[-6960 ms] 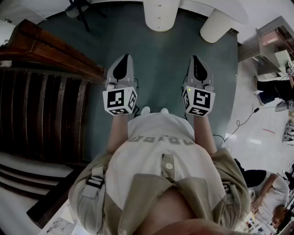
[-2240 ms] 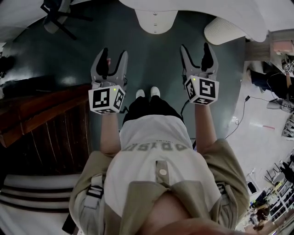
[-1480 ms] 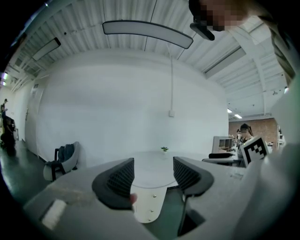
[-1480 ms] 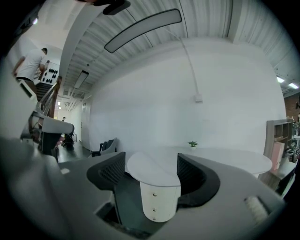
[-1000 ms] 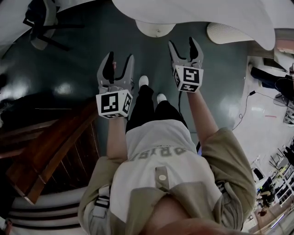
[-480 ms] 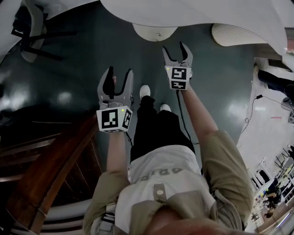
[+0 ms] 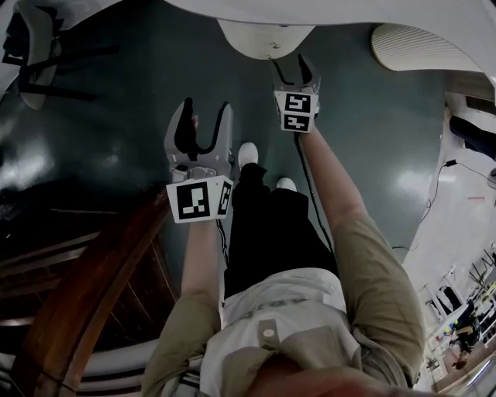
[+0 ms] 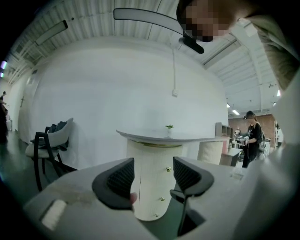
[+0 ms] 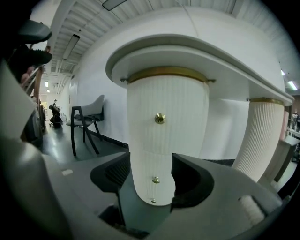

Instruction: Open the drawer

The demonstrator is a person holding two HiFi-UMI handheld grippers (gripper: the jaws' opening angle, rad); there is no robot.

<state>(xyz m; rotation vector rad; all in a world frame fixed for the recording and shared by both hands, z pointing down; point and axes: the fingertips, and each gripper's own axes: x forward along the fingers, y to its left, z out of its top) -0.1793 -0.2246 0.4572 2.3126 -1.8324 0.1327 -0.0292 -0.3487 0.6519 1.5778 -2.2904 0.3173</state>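
My right gripper [image 7: 295,71] hung ahead of my left gripper [image 7: 206,116], near the white pedestal [image 7: 263,37] under the table [image 7: 372,19]. Its jaws stood fairly wide but were closing, with nothing between the pads. Through the gap I saw the pedestal's fluted front and a low knob [image 9: 155,180], clear of both pads. The drawer [image 9: 165,133] lay flush in that front, shut, with the top knob [image 9: 160,118] above my jaws. My left jaws were wide and empty, and they faced the same pedestal from farther back. A chair [image 8: 49,145] stood well off to the left on the dark floor [image 7: 116,139].
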